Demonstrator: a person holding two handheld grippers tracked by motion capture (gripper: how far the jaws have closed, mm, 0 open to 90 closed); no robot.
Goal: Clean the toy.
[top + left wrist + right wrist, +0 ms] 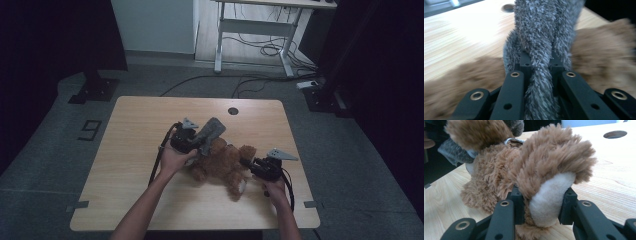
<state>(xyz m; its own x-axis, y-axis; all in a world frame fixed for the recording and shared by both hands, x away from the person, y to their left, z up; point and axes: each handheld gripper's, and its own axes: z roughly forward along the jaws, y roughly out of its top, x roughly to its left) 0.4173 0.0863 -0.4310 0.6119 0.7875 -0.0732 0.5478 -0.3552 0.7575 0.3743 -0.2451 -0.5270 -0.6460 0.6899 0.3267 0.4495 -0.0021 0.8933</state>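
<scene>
The brown teddy bear (222, 165) lies across the counter (135, 150). The left gripper (540, 67) jaws pinch its grey fuzzy garment (541, 32). The right gripper (541, 206) jaws clamp a cream-soled paw (551, 197).

a dark digit 9 (90, 130) — marked on the grey floor, left of the table (140, 115)

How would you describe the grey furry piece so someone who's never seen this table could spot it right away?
On the wooden table, a brown plush toy lies near the middle. At its far left end, a grey furry piece sticks up, clamped in the left gripper. Its grey fur sets it apart from the brown toy.
</scene>
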